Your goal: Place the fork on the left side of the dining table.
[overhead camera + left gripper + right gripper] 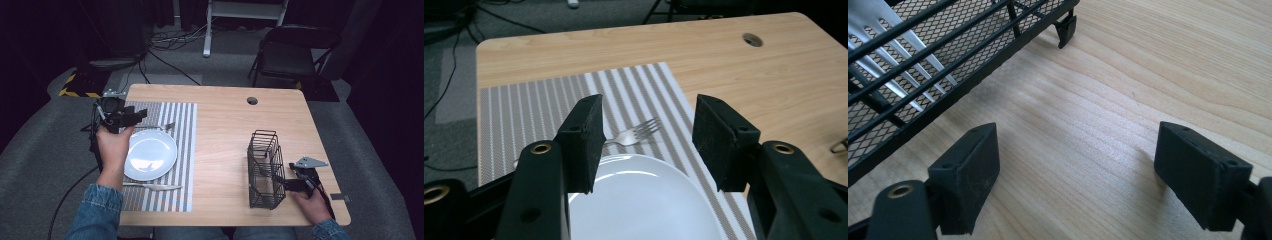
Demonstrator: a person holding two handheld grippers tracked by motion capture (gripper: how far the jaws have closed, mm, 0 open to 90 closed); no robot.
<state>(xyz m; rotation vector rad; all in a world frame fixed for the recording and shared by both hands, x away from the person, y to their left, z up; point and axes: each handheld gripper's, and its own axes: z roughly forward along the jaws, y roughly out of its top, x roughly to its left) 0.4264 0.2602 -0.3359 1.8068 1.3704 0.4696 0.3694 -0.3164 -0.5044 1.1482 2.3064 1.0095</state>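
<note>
Two grippers are what I'm working with. On my left, the left gripper hangs above the far edge of the striped placemat, jaws apart with nothing between them. Below it a fork lies just beyond the white plate; a knife lies on the plate's near side. Further right stands the black wire basket, and my right gripper rests just beside it, jaws wide and empty.
</note>
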